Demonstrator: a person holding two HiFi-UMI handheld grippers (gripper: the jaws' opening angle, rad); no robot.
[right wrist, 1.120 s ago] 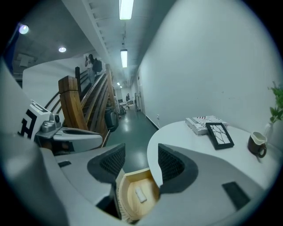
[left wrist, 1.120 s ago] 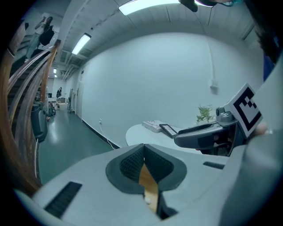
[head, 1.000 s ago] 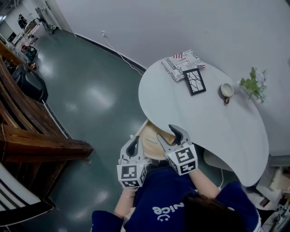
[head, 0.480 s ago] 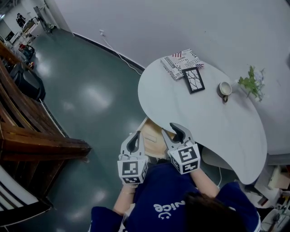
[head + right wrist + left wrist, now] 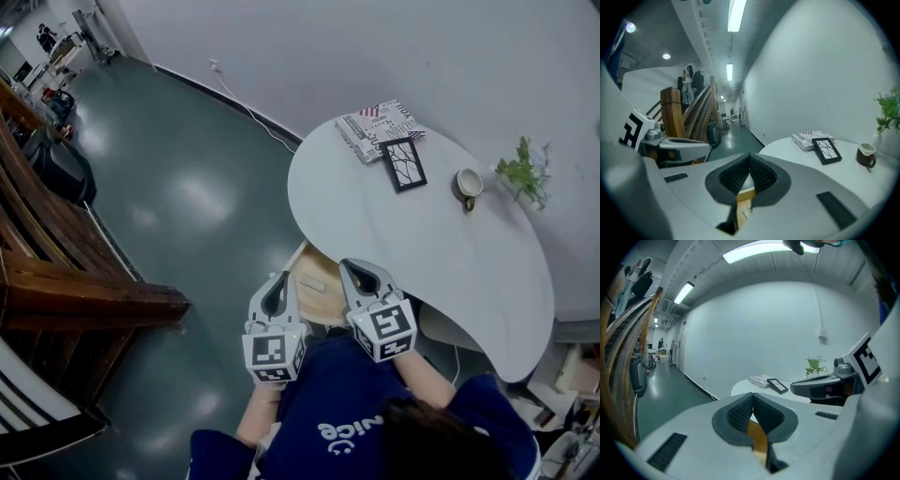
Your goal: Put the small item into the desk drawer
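Left claw (image 5: 278, 287) and right claw (image 5: 354, 272), both clenched on nothing, hover over the open drawer (image 5: 309, 305) at the surface's (image 5: 422, 253) near-left edge, a small pale item (image 5: 317, 281) lying between their tips

navy top (image 5: 323, 403) with white lettering. left tool (image 5: 277, 291) and right tool (image 5: 361, 275): pale grey shells, dark ribbed pads (image 5: 740, 416), each bearing a black-and-white marker cube (image 5: 272, 356).

Desk drawer (image 5: 309, 305): light wood, pulled open, sticking out under desk (image 5: 422, 244) near-left edge. 1 pale oblong item (image 5: 317, 281) lies flat inside, approx centre; too small to ID, poss. the task piece.
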